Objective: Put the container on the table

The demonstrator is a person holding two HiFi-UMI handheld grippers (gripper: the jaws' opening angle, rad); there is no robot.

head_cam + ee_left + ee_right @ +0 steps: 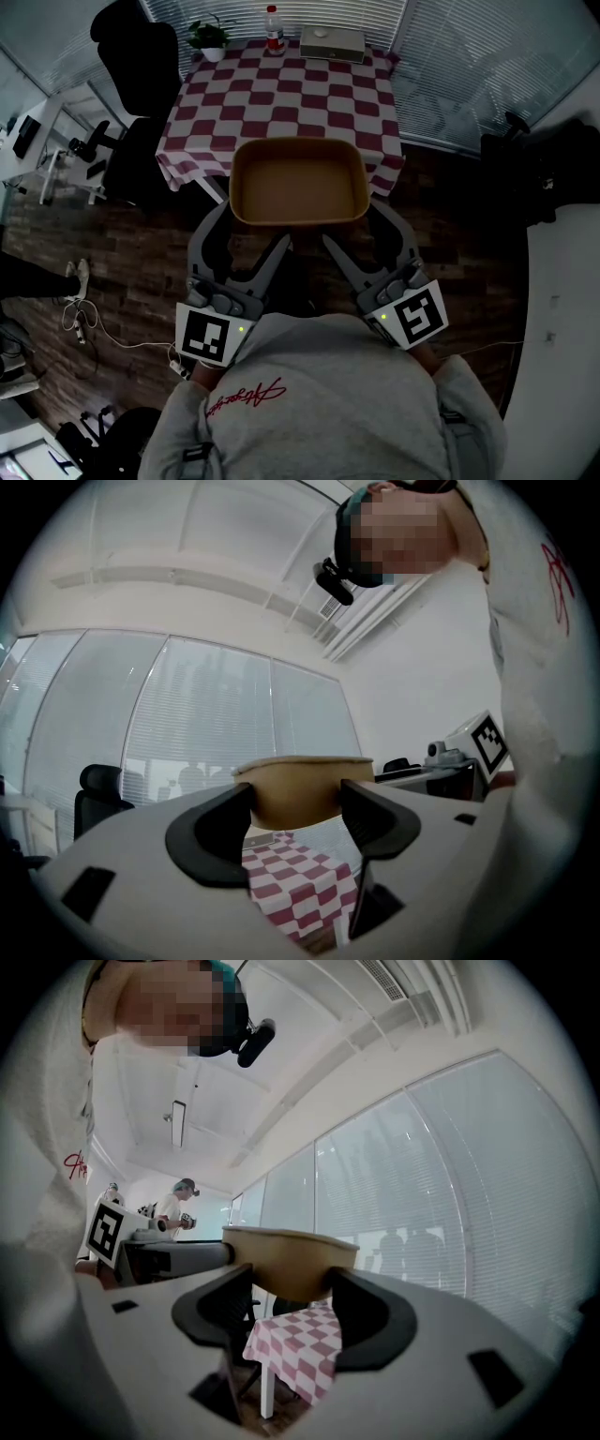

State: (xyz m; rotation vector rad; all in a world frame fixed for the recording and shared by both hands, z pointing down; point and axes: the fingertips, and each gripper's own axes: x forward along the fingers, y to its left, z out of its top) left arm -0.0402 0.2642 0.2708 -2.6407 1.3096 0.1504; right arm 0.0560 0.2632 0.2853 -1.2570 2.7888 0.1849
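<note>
Container (298,183) between left claw (295,810), right claw (292,1290)

Office rm, swivel chair (134,56), blinds (459,37), desk (37,127)

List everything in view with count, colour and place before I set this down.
container: 1, tan, held in the air in front of the table's near side
table: 1, red-and-white checked cloth, ahead by the window blinds
plant: 1, green in a white pot, table's far left corner
bottle: 1, clear with a red label, table's far edge
box: 1, pale grey, flat, table's far right
office chair: 1, black, left of the table
floor: dark wood planks, below
left tongs: 1, grey with black pads, shut on the container's near left
right tongs: 1, same colours, shut on its near right
</note>
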